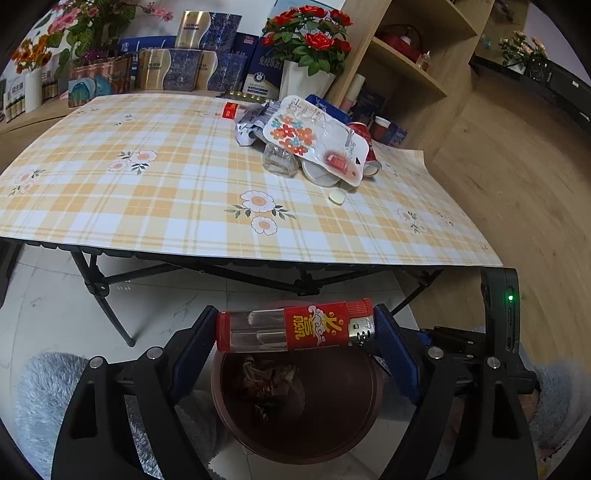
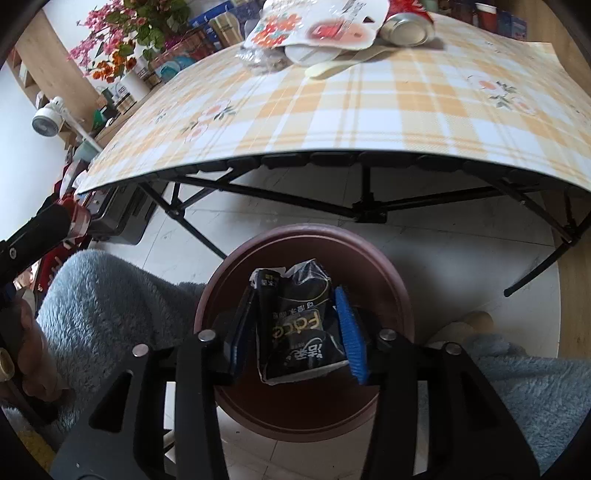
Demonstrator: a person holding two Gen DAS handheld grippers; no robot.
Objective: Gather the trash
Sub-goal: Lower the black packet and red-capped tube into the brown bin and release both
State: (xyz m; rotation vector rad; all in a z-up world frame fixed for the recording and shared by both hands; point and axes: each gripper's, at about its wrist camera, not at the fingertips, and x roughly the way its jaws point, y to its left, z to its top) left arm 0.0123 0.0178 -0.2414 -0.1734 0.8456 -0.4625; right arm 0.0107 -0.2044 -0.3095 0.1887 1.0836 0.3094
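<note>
Item: 2 claws over the round brown plastic bin (image 1: 295, 439); left claw (image 1: 295, 332) pinching a red plastic lighter (image 1: 295, 329) endwise, right claw (image 2: 295, 328) loosening around a crumpled black wrapper (image 2: 299, 321); risk: lighter bouncing off the rim.

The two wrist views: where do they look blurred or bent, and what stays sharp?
Left wrist view: the red lighter held across the left gripper is sharp, and the table edge bows from the fisheye. Right wrist view: the trash pile on the table is smeared by motion blur, while the black packet between the fingers of the right gripper over the brown bin stays sharp.
</note>
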